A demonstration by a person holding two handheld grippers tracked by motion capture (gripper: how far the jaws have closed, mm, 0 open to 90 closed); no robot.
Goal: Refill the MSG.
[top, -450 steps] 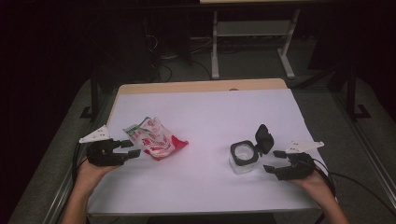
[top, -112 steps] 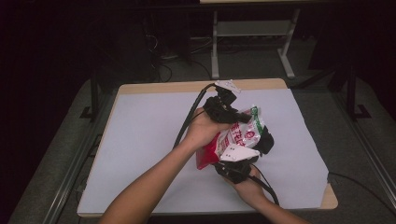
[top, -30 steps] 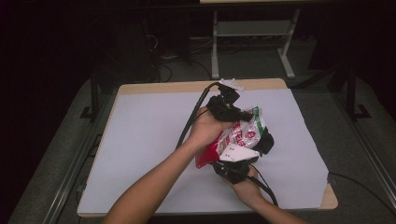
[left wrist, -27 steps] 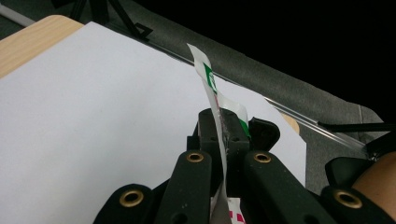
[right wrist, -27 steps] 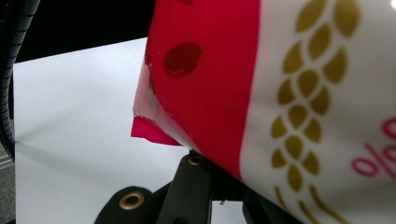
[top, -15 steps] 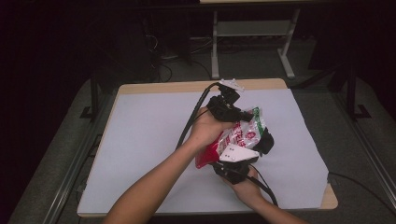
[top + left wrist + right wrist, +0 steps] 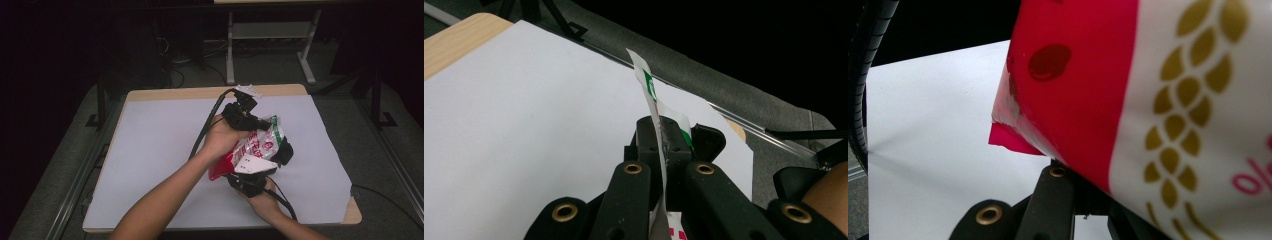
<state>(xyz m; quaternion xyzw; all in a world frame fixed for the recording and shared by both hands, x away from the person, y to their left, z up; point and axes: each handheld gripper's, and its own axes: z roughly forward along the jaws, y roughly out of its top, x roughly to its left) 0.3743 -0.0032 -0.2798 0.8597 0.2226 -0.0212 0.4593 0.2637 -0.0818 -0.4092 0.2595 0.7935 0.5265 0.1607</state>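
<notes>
A red, white and green snack bag (image 7: pixel 262 142) is held up over the right-centre of the white-covered table (image 7: pixel 150 150). My left gripper (image 7: pixel 260 125) reaches across from the far side and is shut on the bag's thin upper edge (image 7: pixel 649 90), which stands pinched between its jaws (image 7: pixel 664 132). My right gripper (image 7: pixel 243 176) sits under the bag's red lower end. In the right gripper view the bag (image 7: pixel 1148 75) lies over the jaws and hides their tips; they stand close together on it. A dark object (image 7: pixel 285 152) peeks out at the bag's right side.
The left gripper's black cable (image 7: pixel 205 130) arcs over the middle of the table. A wooden rim (image 7: pixel 175 93) frames the white sheet. A metal stand (image 7: pixel 270 30) stands on the floor beyond the far edge.
Fifteen seconds ago the bag lay at the table's left with the grippers apart. Now both grippers hold it at right-centre. Over the last second it has barely moved.
</notes>
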